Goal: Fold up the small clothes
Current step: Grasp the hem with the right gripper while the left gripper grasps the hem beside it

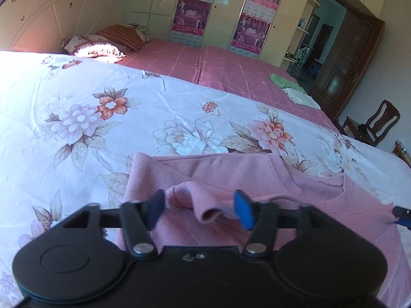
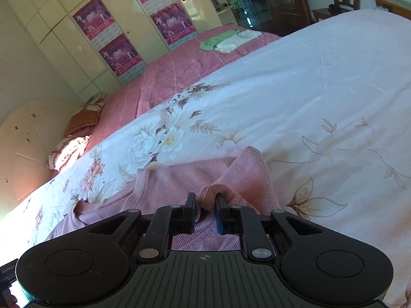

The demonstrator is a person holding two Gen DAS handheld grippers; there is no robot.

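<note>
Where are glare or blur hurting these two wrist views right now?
Left wrist view: sunlight blows out the floral sheet at left; left gripper fingers slightly soft; pink top readable. Right wrist view: glare at the pillow; right gripper over the top is clear; edges bend.

Left gripper (image 1: 199,209) is sitting low over a pink knit top (image 1: 221,177) spread on the floral bedsheet (image 1: 108,107). Jaws are well apart, and a bunched-up fold of the knit humps up between the blue pads (image 1: 243,213) without either one pressing it. The tip of the other gripper (image 1: 402,217) pokes in at the right edge, right at the top's side. Further back there's a pink checked bedspread (image 1: 226,69) with a green cloth (image 1: 282,80) and a white one (image 1: 301,97) near its far corner, pillows (image 1: 102,46) by the headboard, and purple posters (image 1: 250,32) on the wardrobe doors.
</note>
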